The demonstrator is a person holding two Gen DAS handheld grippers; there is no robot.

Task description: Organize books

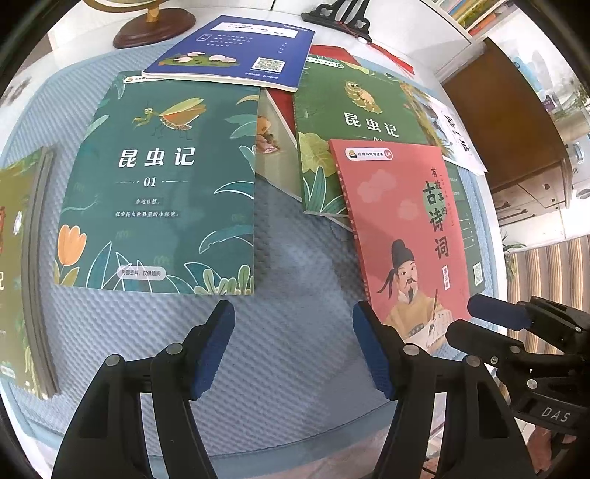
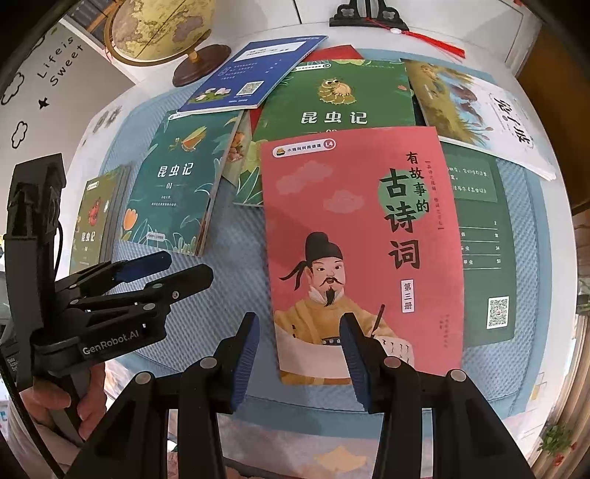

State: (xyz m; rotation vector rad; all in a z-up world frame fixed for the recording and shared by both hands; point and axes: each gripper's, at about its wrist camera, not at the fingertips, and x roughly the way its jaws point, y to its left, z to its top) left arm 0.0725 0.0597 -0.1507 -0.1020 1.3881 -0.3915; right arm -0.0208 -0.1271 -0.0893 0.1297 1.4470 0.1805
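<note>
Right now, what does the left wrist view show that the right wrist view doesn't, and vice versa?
Left wrist only: a dark wooden cabinet at right, and the right gripper seen from the side.

Right wrist only: the globe's sphere, the "Life is Sweet" wall lettering, the hand holding the left gripper, and the pink poetry book whole.

Both: the blue mat, green book 01, green book 02, blue book, and open, empty fingers.
</note>
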